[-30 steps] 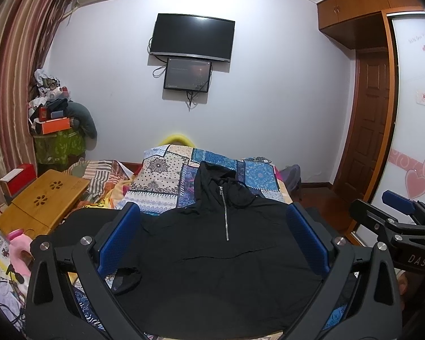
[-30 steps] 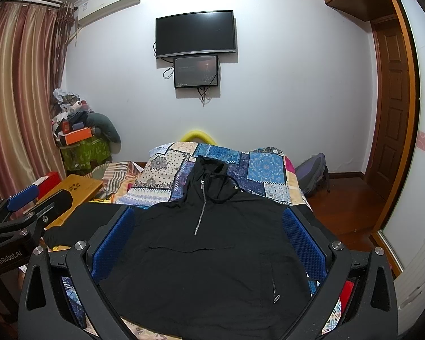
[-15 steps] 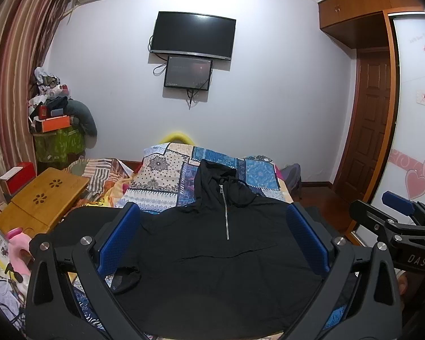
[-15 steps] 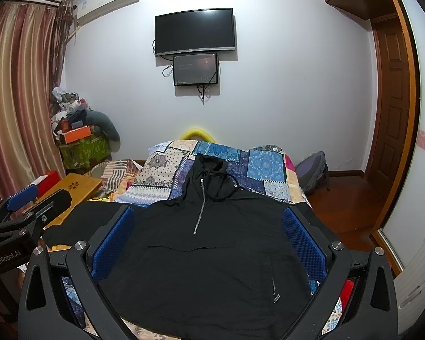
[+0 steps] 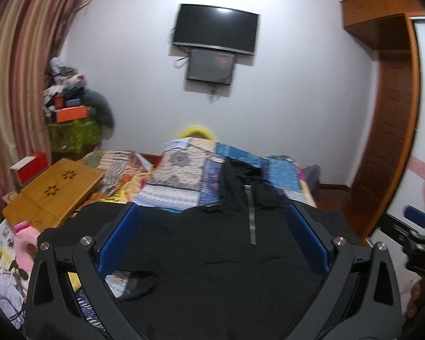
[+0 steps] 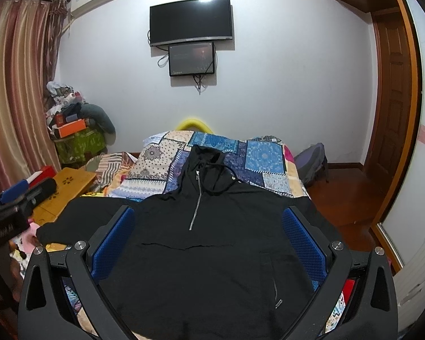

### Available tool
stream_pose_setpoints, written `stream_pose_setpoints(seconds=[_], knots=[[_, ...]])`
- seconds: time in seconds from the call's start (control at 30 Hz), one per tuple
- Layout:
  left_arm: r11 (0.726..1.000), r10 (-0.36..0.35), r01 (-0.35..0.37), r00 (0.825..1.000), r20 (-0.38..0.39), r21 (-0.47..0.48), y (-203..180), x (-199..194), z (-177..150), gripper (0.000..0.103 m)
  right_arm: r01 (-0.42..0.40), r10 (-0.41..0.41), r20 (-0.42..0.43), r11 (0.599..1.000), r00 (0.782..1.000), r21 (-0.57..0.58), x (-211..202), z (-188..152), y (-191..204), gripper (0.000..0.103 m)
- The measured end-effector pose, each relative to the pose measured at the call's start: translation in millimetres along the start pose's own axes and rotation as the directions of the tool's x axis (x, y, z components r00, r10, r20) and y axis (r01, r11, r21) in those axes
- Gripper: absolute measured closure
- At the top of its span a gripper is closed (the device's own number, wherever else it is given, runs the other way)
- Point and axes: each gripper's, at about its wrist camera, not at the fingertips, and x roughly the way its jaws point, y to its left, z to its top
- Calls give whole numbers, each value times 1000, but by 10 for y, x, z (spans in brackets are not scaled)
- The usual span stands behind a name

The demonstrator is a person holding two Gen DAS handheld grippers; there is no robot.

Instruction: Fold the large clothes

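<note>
A black hooded jacket (image 5: pixel 221 257) with a silver front zip lies spread flat, front up, on a bed with a patchwork cover (image 5: pixel 181 175); it also shows in the right wrist view (image 6: pixel 206 243). Its left sleeve (image 6: pixel 79 215) stretches out to the left. My left gripper (image 5: pixel 212 238) is open and empty above the jacket's lower left part. My right gripper (image 6: pixel 208 235) is open and empty above the jacket's middle. Each gripper shows at the edge of the other's view, the right (image 5: pixel 419 243) and the left (image 6: pixel 11 206).
A wooden lap table (image 5: pixel 53 192) and a red box (image 5: pixel 31 167) sit left of the bed. A cluttered stand (image 6: pixel 76 138) is by the curtain. A television (image 6: pixel 189 21) hangs on the far wall. A backpack (image 6: pixel 311 164), wooden floor and door (image 6: pixel 391 85) are to the right.
The left gripper has swung to the left, so the jacket now sits further right in its blurred view. The right gripper has barely moved. Both stay open.
</note>
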Motion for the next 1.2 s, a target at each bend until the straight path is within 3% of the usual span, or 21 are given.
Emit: stream_pose_setpoints(seconds=[0.23,0.33,0.5,0.6,0.77,0.87,0.93,1.03,1.1,1.2], knots=[[985,160,-164,984,-82,-45,552,545,-57,0,6,-4,-82,1000,997,24,265,-38,-64,0],[972,216,-227,965,-152,-62,838,839,-164,0,15,-11,-125,999,992,29,414,-54,-93,0],[946,235,-289,924,-300,-150,1399,1239,-427,0,36,-30,-199,999,980,30,683,-112,-138,0],[908,219,-336,890,-400,-250,1781,1443,-627,0,50,-41,-251,998,967,29,837,-155,-160,0],[837,127,-375,841,-526,-398,2249,1715,-1014,0,45,-29,-313,998,949,47,1001,-218,-194,0],[788,32,-367,826,-562,-494,2460,1855,-1248,3,46,-25,-349,998,937,52,1110,-260,-204,0],[748,-23,-369,816,-577,-552,2559,1916,-1388,12,46,-22,-373,997,927,57,1185,-289,-212,0],[691,-68,-392,801,-595,-607,2666,1991,-1553,15,41,-9,-403,997,915,70,1258,-327,-225,0],[675,-70,-398,803,-591,-621,2713,2038,-1591,19,32,5,-424,996,906,81,1296,-343,-235,0],[688,-28,-409,810,-585,-599,2717,2069,-1530,34,27,15,-441,996,897,89,1372,-335,-243,0]])
